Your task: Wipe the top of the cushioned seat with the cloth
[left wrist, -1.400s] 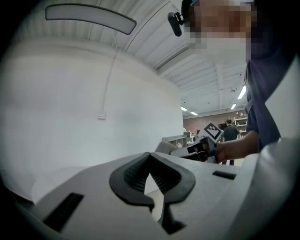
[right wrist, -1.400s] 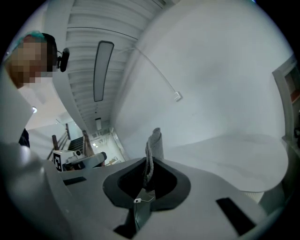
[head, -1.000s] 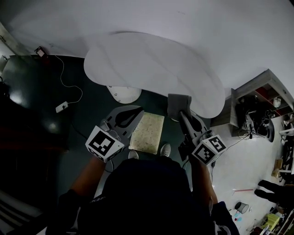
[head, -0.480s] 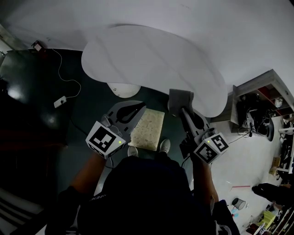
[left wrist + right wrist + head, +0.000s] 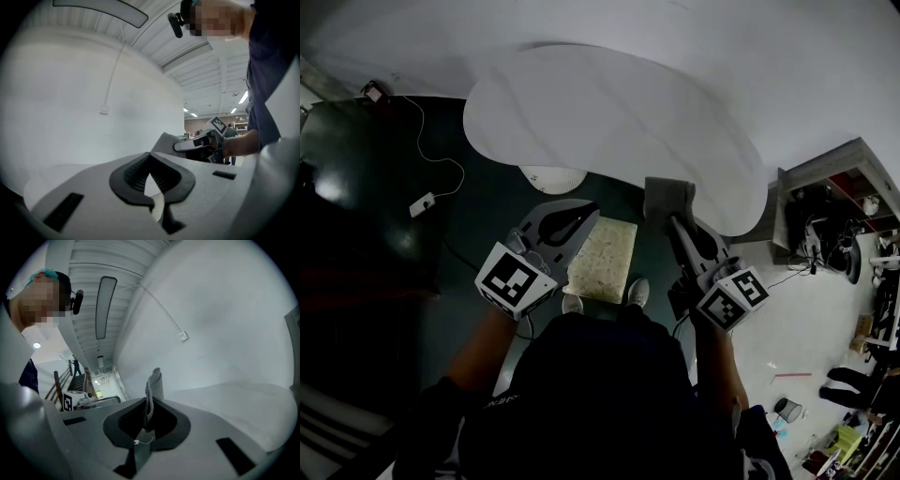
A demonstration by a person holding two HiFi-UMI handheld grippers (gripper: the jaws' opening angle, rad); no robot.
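Right gripper (image 5: 150, 405) is clamped on the grey cloth (image 5: 667, 199) at the near edge of the white cushioned seat (image 5: 609, 122), while the left gripper (image 5: 149, 161) hangs short of the seat, jaws seemingly together, nothing between.

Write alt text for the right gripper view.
The right tongs are shut on a grey cloth, which stands upright between them. Beyond it lie a flat white surface and a plain white wall.
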